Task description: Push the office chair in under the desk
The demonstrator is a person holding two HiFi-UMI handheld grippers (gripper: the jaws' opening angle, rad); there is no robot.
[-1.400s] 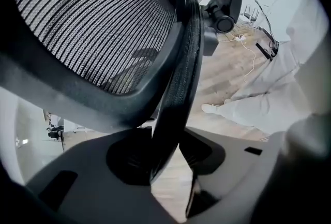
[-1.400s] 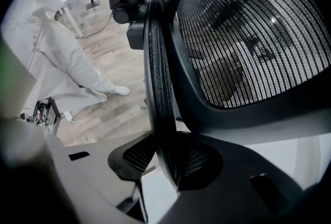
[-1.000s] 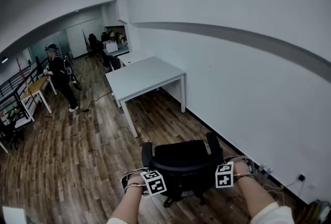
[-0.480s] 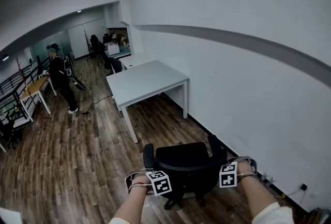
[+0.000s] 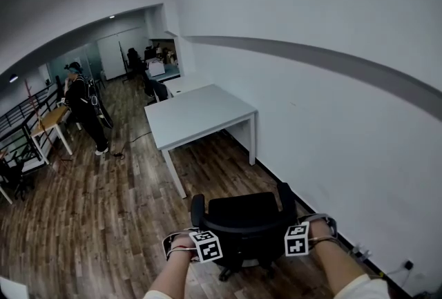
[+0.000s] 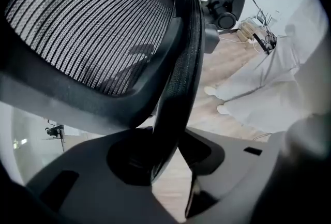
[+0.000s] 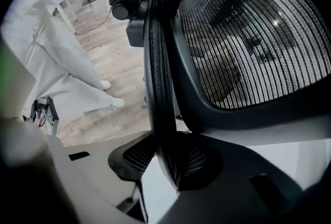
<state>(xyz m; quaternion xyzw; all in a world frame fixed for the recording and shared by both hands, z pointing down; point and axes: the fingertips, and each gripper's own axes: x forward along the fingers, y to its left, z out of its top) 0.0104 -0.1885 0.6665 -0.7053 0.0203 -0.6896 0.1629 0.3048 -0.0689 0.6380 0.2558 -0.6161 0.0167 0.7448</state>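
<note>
The black office chair (image 5: 243, 220) stands on the wooden floor with its mesh backrest towards me, a short way from the white desk (image 5: 200, 111) against the wall. My left gripper (image 5: 207, 244) is shut on the left part of the backrest's top rim, and my right gripper (image 5: 298, 237) is shut on the right part. In the left gripper view the dark rim (image 6: 178, 88) runs between the jaws of my left gripper (image 6: 165, 161). In the right gripper view the rim (image 7: 160, 88) sits the same way in my right gripper (image 7: 165, 166), with mesh (image 7: 248, 36) beside it.
A white wall (image 5: 331, 132) runs along the right, with cables (image 5: 387, 270) at its foot. A person (image 5: 86, 108) stands at the back left near a wooden table (image 5: 48, 121) and a railing (image 5: 21, 111). More desks (image 5: 155, 66) stand far back.
The chair and both grippers have moved forward towards the white desk, which now looks nearer. The grip on the backrest is unchanged. The person at the back has shifted a little.
</note>
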